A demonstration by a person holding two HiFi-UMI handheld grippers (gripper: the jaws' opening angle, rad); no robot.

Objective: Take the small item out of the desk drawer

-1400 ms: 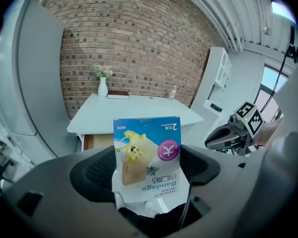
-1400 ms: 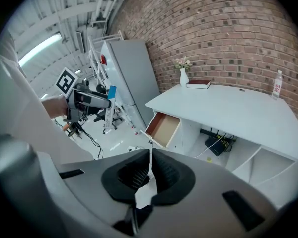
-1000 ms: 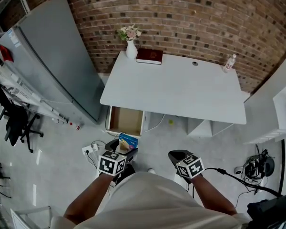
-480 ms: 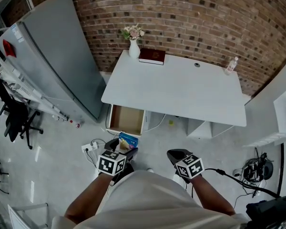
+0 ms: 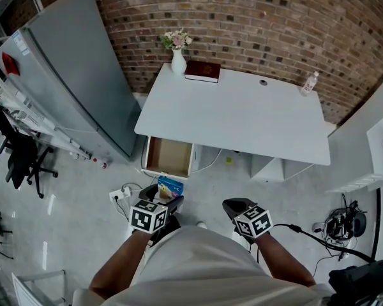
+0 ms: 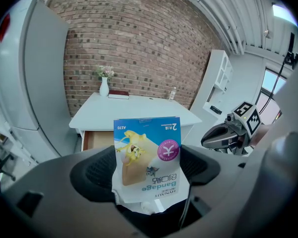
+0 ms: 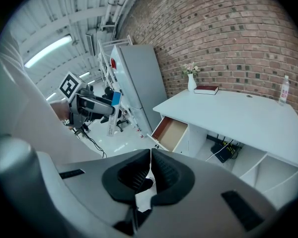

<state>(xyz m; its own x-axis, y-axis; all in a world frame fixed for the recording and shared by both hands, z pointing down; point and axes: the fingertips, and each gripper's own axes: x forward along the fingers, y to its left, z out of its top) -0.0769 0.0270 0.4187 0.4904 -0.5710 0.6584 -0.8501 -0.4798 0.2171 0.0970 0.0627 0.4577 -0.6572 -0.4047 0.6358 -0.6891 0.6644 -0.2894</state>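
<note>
My left gripper [image 6: 148, 171] is clenched on the bandage packet [image 6: 148, 155]. The pads pinch its lower part, and the blue-and-yellow face stands up between the jaws with its print upside down to the camera. So the packet is out of the drawer [image 5: 169, 158], held over the floor at the lower centre of the head view, just below the open drawer front.

I judge the packet to be very light, flat and bendy, with a glossy wrapper that could slide in the pads. A grip low across its full width, as I have it, seems best. A hard squeeze would only crease it, and a corner pinch would let it flop.

My right gripper [image 7: 150, 175] is closing its last sliver. The pads meet along the centre line and nothing is between them.

The left gripper view alone gives me the packet's face and shows how deep it sits in the jaws. In the head view it is only a small blue patch ahead of the marker cube. The right gripper view shows what the others hide: the drawer's brown floor looks bare. At its upper left it also catches the packet edge-on, hanging from the other gripper. Only the head view shows the whole desk [image 5: 236, 116], with the drawer open at its lower left corner.
</note>
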